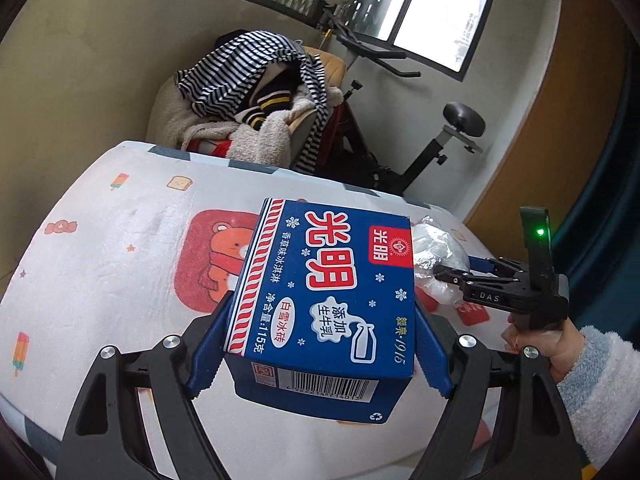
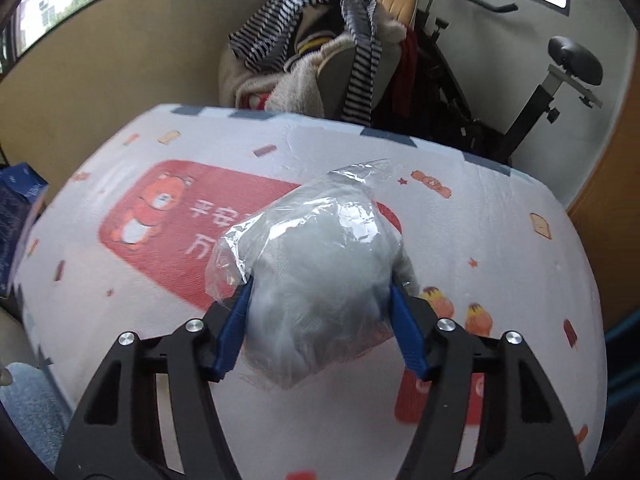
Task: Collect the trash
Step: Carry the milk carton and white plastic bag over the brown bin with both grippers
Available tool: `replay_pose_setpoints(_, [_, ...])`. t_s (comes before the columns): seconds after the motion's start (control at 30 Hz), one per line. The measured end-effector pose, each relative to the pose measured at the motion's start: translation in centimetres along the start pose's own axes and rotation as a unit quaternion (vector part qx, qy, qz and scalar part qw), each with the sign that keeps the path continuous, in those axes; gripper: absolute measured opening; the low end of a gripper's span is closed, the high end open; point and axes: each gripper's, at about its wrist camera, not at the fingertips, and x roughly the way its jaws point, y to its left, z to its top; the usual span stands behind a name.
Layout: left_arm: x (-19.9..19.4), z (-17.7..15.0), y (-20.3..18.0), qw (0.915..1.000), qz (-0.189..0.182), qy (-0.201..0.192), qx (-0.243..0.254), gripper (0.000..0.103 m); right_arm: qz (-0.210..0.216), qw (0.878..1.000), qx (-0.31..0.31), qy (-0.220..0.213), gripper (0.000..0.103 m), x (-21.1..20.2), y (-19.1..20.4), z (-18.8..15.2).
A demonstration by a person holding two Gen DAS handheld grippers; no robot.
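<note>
Left wrist view first: the left gripper has its blue fingers spread wide and pressed against both sides of a blue ice-cream carton, which it holds lifted above the printed bed cover. The carton's printed top faces the camera, barcode end nearest the lens, and it hangs over the middle of the cover, partly across the red bear patch. Off by the cover's right edge, the right gripper comes in side-on, gripped by a hand in a fluffy pale-blue sleeve, with a green light glowing on its mount. Its tips sit on a crumpled clear plastic bag, just beyond the carton's right corner. Behind the far edge of the bed, a chair heaped with striped clothes and an exercise bike.

Over to the right wrist view: the right gripper is about half open, its blue fingers squeezing the bag from both sides. The bag looks cloudy and bulging, held up over the near-centre of the cover, covering part of the red patch. At the far left edge of the picture, a blurred corner of the carton. The clothes pile and bike stand past the bed's far edge.
</note>
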Motion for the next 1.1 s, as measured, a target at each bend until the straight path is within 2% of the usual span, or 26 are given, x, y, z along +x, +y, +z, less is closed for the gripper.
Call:
replay_pose_setpoints(0.17, [-2.2, -0.5, -1.9, 0.9998, -0.009, -0.002, 0.015, 0.079, 0.020, 0.999, 0.007, -0.030, 0.065, -4.6, 0.8, -2.1])
replay_pose_setpoints(0.23, [-3.0, -0.9, -2.7, 0.9997, -0.012, -0.002, 0.023, 0.079, 0.041, 0.998, 0.014, -0.050, 0.065, -6.8, 1.0, -3.5])
replay_pose_setpoints(0.37, [-4.8, -2.2, -3.9, 0.9991, -0.016, 0.001, 0.038, 0.079, 0.044, 0.997, 0.023, -0.060, 0.065, -9.6, 1.2, -5.6])
replay_pose_setpoints(0.57, [-6.8, -4.5, -5.4, 0.9975, -0.029, 0.007, 0.064, 0.079, 0.050, 0.995, 0.044, -0.073, 0.065, -12.2, 1.5, -7.5])
replay_pose_setpoints(0.87, [-8.5, -9.6, -7.8, 0.9913, -0.040, 0.040, 0.118, 0.079, 0.057, 0.993, 0.048, -0.089, 0.065, -15.8, 2.3, -12.0])
replay_pose_setpoints(1.1, [-8.3, -13.4, -8.2, 0.9891, -0.045, 0.075, 0.119, 0.079, 0.056, 0.993, 0.050, -0.094, 0.065, -17.4, 2.9, -14.2])
